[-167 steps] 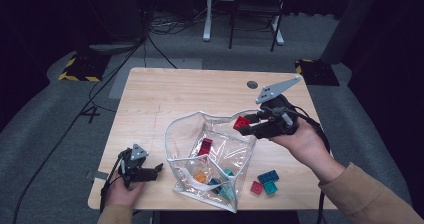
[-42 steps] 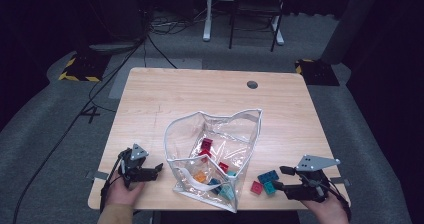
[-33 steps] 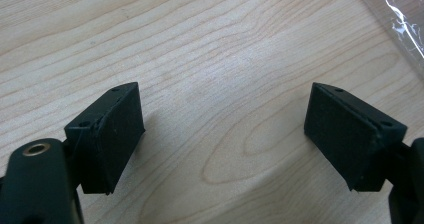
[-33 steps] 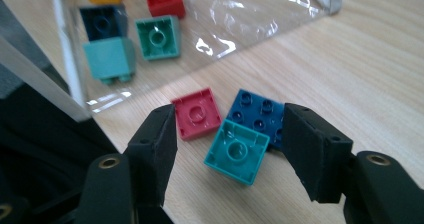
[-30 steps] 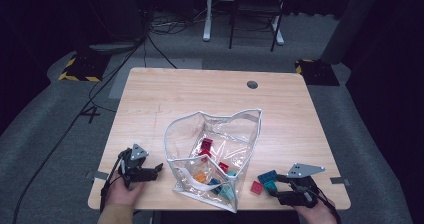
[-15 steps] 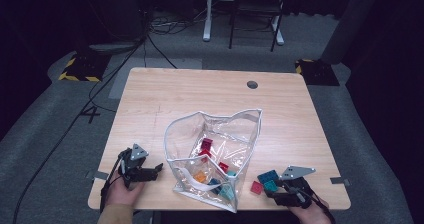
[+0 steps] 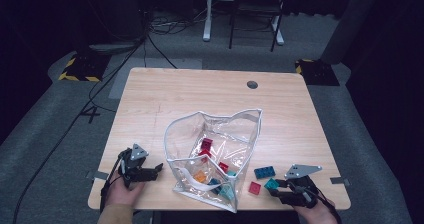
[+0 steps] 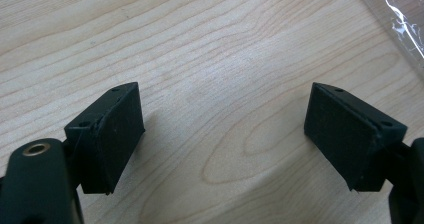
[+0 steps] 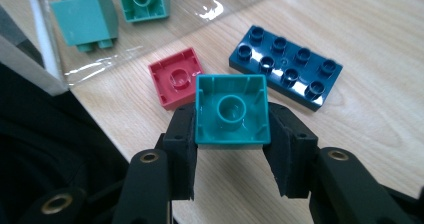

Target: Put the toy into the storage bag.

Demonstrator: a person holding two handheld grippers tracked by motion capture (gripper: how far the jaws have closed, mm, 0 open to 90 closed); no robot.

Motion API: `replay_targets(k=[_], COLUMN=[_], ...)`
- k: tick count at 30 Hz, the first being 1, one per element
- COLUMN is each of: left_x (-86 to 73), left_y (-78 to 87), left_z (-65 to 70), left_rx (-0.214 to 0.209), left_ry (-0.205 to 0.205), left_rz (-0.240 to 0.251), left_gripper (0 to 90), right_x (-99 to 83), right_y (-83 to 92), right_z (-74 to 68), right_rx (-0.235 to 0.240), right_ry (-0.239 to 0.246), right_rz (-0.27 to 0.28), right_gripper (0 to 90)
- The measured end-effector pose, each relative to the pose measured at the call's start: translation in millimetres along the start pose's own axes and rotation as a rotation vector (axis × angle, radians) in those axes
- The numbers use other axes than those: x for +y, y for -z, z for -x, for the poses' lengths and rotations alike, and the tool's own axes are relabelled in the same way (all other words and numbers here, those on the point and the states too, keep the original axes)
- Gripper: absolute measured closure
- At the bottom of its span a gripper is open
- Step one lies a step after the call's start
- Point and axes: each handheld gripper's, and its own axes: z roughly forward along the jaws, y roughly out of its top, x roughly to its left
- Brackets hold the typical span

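My right gripper (image 7: 281,190) lies at the table's front right corner. Its jaws have just been closing and now press on both sides of an upside-down teal brick (image 9: 231,109). A red square brick (image 9: 176,77) and a dark blue eight-stud brick (image 9: 286,66) lie on the wood just beyond it. A clear plastic bag (image 7: 235,124) stands open in the middle with several bricks inside, among them a red one (image 7: 206,145) and an orange one (image 7: 200,176). My left gripper (image 7: 154,170) rests open at the front left, with bare wood between its pads (image 8: 115,129).
The wooden table (image 7: 180,99) has a round cable hole (image 7: 252,84) at its back right. The bag's near corner (image 9: 45,49) lies close to the left of my right gripper. Cables and furniture legs stand on the floor behind the table.
The right gripper has edged left to the teal brick and closed its jaws on it. The left gripper and the bag have not moved.
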Motion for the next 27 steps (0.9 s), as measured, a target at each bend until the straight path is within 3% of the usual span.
replay_targets(k=[17,22,27], left_x=[0.0,0.0,-0.1], left_y=[-0.1,0.0,-0.1], left_z=[0.1,0.0,0.1], left_rx=[-0.001,-0.003,-0.001], left_ry=[0.002,0.001,0.001], left_rz=[0.001,0.000,0.001], left_gripper=[16.5,16.4,16.4], right_x=[32.1,48.4,68.2], right_y=[43.4,58.6,74.9], right_z=[3.8,3.0,2.1], right_rx=[0.070,0.079,0.058], right_ry=[0.018,0.050,0.099], right_rz=[0.069,0.092,0.117], right_gripper=[58.8,58.8,58.8])
